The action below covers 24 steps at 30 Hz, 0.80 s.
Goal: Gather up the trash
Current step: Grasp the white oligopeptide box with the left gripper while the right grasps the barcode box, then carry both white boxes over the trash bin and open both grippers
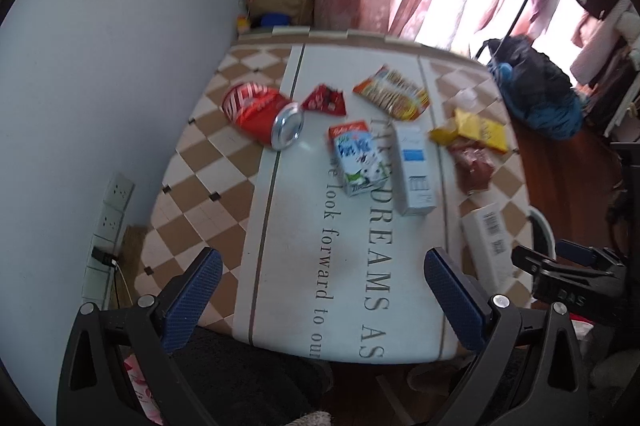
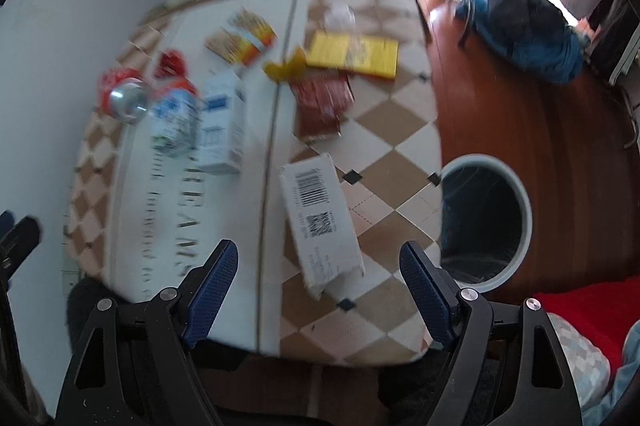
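Left wrist footage is filled by the bench [image 1: 208,162], covered in a checked cloth with a white printed strip, on which the trash is scattered. A red can [image 1: 260,114] is seen lying on its side with its silver end facing the camera, and a red wrapper [image 1: 325,100] lies just beside it. Behind them an orange cracker packet [image 1: 394,92] lies flat. Near the middle a milk carton [image 1: 360,156] and a white and blue box [image 1: 414,170] lie side by side, touching or nearly so. Toward the right edge a yellow packet [image 1: 478,130] overlaps a dark red wrapper [image 1: 474,162]. A long white box with a barcode [image 2: 320,218] is seen in the right wrist view lying at the near right of the bench, one end torn open – whether anything is inside cannot be told. On the wooden floor just beside the bench stands a round white-rimmed bin [image 2: 524,218]; its dark interior appears lined, and no contents can be made out in it. The left claw [image 1: 322,290] is held released above the printed strip, nothing between its blue pads. The right claw [image 2: 320,280] is likewise unclenched – the torn end of the barcode box lies between its pads, not pressed by either.
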{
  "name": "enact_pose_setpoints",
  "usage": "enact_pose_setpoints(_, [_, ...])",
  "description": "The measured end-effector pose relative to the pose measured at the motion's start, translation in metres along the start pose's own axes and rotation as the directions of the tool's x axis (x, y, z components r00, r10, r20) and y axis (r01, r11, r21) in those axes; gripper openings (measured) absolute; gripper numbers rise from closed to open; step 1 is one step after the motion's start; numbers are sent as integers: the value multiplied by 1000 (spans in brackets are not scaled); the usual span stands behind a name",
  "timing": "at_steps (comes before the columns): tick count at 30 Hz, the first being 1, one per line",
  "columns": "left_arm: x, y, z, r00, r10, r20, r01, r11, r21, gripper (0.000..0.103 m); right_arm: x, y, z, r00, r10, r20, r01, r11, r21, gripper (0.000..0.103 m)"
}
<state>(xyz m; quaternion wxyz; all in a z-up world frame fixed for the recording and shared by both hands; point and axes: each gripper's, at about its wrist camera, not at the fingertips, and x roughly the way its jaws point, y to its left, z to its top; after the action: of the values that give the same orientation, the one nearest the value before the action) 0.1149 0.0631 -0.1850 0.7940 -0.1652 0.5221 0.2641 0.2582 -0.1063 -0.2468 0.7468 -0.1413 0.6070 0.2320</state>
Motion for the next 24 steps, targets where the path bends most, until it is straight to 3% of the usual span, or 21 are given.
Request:
enact_pose_setpoints(3, [31,-2,7,998,3,-63,-4,1000,-14,103,49,0,8,997,-2,-76,3,1000,11,81])
enact_pose_setpoints(4, [40,-5,9,997,1,-81,-2,1000,-16,103,62,1,9,994,9,-107,-7,1000,16,73])
enact_pose_setpoints(5, [49,-8,12,995,-4,-99,3,1000,-18,102,72,0,11,991,30,-129,-28,999,23,58])
enact_pose_setpoints(6, [57,-12,16,993,-15,-115,13,1000,-17,102,80,-1,12,988,44,-147,-40,999,26,55])
enact_pose_setpoints(13, [102,-62,50,977,-128,-171,134,991,26,102,71,-36,16,995,45,-85,-35,992,119,53])
enact_pose_setpoints(17, [145,-96,63,960,-115,-254,136,989,65,77,76,-58,20,994,32,-107,-15,988,154,53])
enact_pose_setpoints(19, [160,-106,64,956,-88,-280,116,990,84,57,78,-59,21,993,47,-112,-28,985,168,53])
enact_pose_setpoints(20, [167,-111,64,955,-65,-290,97,990,97,38,78,-60,22,992,49,-113,-28,985,173,53])
enact_pose_setpoints(21, [170,-113,64,955,-53,-292,87,991,103,33,81,-59,27,992,51,-114,-31,984,174,53])
enact_pose_setpoints(24, [166,-118,61,962,-50,-269,89,987,132,32,81,-60,31,992,58,-113,-37,984,177,53])
